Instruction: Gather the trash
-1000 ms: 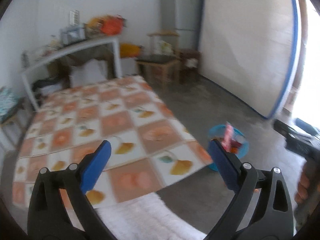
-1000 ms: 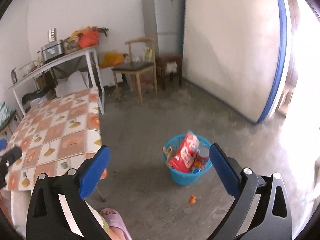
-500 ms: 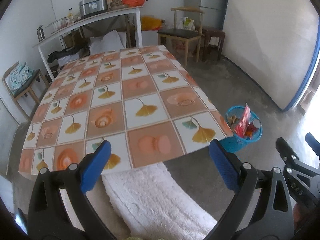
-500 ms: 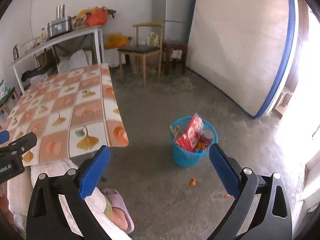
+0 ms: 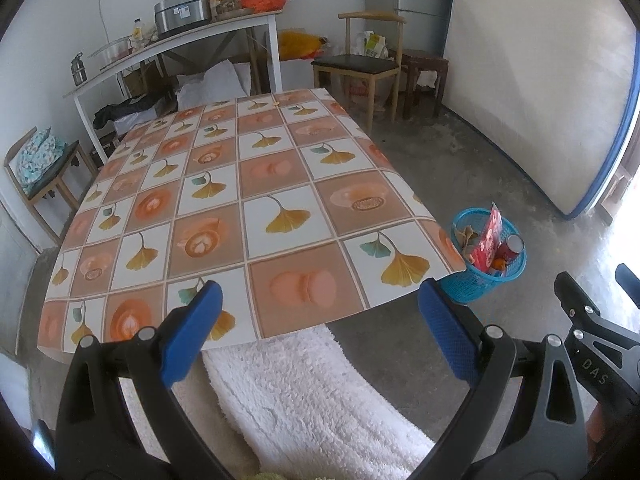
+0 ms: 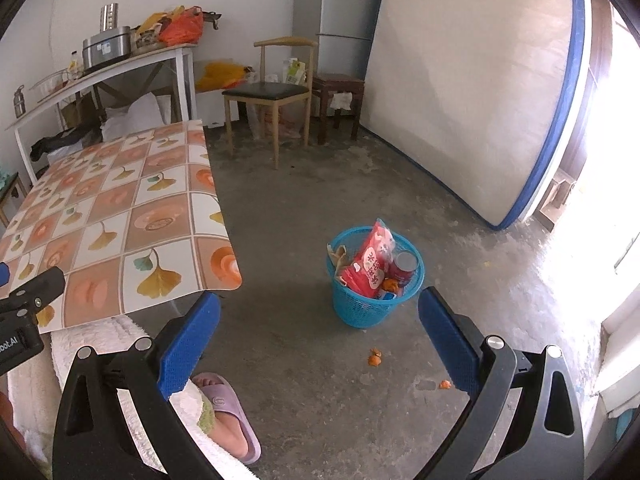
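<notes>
My left gripper [image 5: 318, 316] released, empty, over tiled-pattern worktop [image 5: 224, 200]; my right gripper [image 6: 320, 320] released, empty, above round blue plastic basket [image 6: 360, 312] holding red snack bag [image 6: 370, 264].

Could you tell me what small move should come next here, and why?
Probably lower the open right tongs toward the orange scrap on the floor just in front of the basket. The basket already holds trash, both tongs are empty, and that scrap lies nearest the right one; another lies beyond.
</notes>
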Tool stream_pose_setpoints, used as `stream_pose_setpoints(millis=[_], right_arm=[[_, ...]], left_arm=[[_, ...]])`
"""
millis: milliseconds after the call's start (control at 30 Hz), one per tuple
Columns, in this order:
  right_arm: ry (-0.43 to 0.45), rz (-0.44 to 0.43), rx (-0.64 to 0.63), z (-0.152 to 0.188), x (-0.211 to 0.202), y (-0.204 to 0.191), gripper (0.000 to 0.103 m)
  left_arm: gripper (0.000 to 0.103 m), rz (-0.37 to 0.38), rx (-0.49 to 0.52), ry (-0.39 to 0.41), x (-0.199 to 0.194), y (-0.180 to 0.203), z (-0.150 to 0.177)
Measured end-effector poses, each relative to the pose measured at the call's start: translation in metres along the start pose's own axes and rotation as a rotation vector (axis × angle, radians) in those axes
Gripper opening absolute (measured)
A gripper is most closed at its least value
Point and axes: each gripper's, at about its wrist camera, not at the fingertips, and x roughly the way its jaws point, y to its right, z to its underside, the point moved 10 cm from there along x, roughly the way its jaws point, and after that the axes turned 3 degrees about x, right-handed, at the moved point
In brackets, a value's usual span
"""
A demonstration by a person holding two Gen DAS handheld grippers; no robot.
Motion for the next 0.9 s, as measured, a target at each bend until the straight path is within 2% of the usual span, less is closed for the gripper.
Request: stream_pose_setpoints(millis=[900], right_arm=[[0.003,0.006,0.003,-0.0043,0.0015,0.003,0.097]], left_arm=[[0.094,-0.002,-0.001,0.007,0.0006,-0.0019,-0.0024]])
